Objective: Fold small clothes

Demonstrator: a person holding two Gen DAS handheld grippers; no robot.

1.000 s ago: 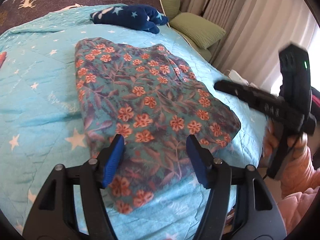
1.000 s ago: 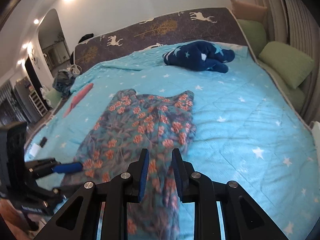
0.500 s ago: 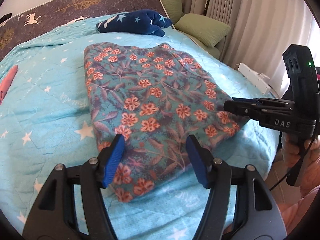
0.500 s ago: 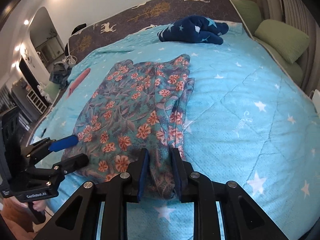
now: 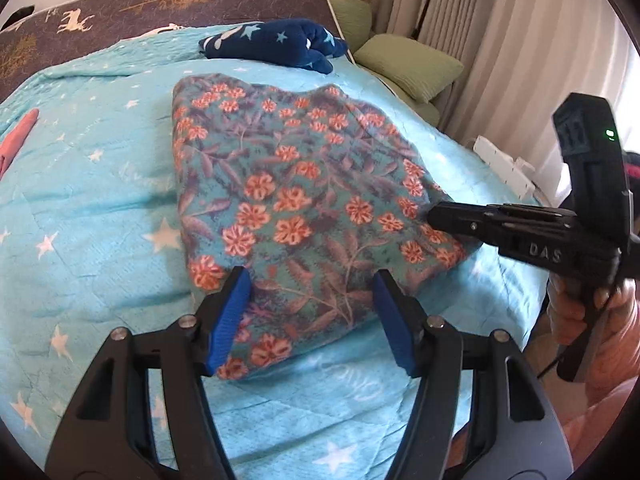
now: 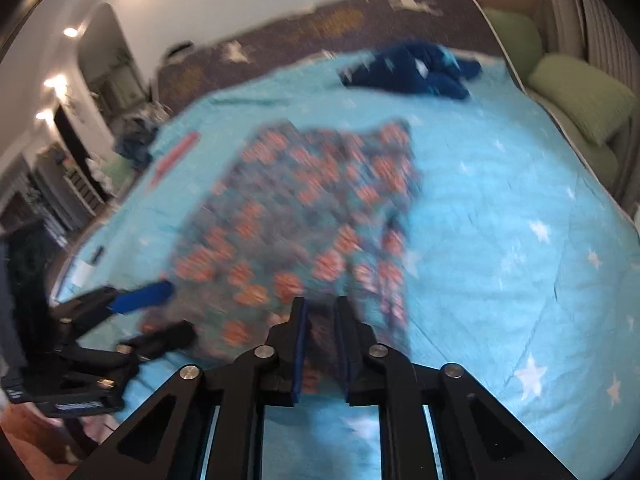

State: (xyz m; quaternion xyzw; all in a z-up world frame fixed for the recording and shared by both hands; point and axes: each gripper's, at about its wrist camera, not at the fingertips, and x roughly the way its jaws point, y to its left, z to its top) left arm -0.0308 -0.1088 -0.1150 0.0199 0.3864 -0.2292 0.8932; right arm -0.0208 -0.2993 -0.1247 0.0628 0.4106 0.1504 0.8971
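A teal garment with orange flowers [image 5: 304,200] lies spread on the blue star-print bed cover [image 5: 88,216]; it also shows, blurred, in the right wrist view [image 6: 304,220]. My left gripper [image 5: 312,312] is open, its blue pads either side of the garment's near edge, holding nothing. My right gripper [image 6: 320,336] has its jaws narrowly apart over the garment's near right edge, with cloth showing in the gap; the blur hides whether it grips. From the left wrist view the right gripper [image 5: 436,216] sits at the garment's right corner.
A dark blue star-print garment [image 5: 276,44] lies near the headboard [image 5: 120,4]. Green pillows [image 5: 408,68] and curtains are to the right. A pink item [image 5: 16,140] lies at the left. The bed's right edge and a white power strip [image 5: 504,164] are close to the right gripper.
Both grippers have moved in over the garment's near edge. The right gripper has shifted to the right corner; its view is now motion-blurred. The garment looks unchanged.
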